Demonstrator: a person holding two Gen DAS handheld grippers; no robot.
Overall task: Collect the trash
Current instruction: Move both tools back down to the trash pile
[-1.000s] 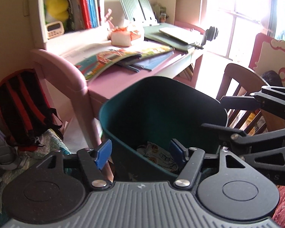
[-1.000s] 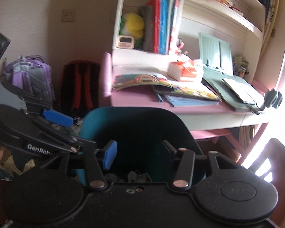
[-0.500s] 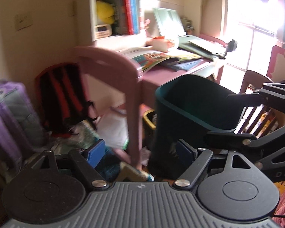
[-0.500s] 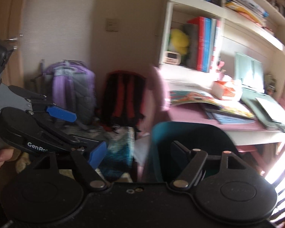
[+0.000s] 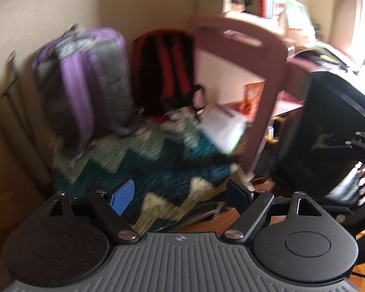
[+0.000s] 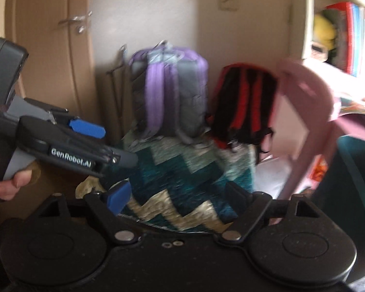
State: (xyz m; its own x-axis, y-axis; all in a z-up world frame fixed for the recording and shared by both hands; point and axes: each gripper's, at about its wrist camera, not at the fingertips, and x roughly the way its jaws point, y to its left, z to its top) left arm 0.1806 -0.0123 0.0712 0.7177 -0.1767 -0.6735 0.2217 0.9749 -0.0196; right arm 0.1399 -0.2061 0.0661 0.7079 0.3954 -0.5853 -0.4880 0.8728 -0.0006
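The dark teal trash bin (image 5: pixel 328 121) stands on the floor at the right, next to the pink desk; only its edge (image 6: pixel 357 182) shows in the right wrist view. My left gripper (image 5: pixel 180 193) is open and holds nothing; it points at a teal zigzag blanket (image 5: pixel 158 160) on the floor. My right gripper (image 6: pixel 177 193) has its jaws opening with nothing between them, over the same blanket (image 6: pixel 182 182). A hand holds the left gripper (image 6: pixel 107 143) at the left of that view. A white sheet or bag (image 5: pixel 221 126) lies under the desk, blurred.
A purple and grey backpack (image 6: pixel 168 92) and a red and black backpack (image 6: pixel 243 104) lean against the wall behind the blanket. The pink desk side (image 5: pixel 267 77) stands between them and the bin. A closed door (image 6: pixel 48 60) is at the left. An orange packet (image 5: pixel 253 95) sits under the desk.
Both views have swung left and downward, away from the bin's opening and desk top, toward the backpacks and blanket. Both grippers' jaws have spread wider.
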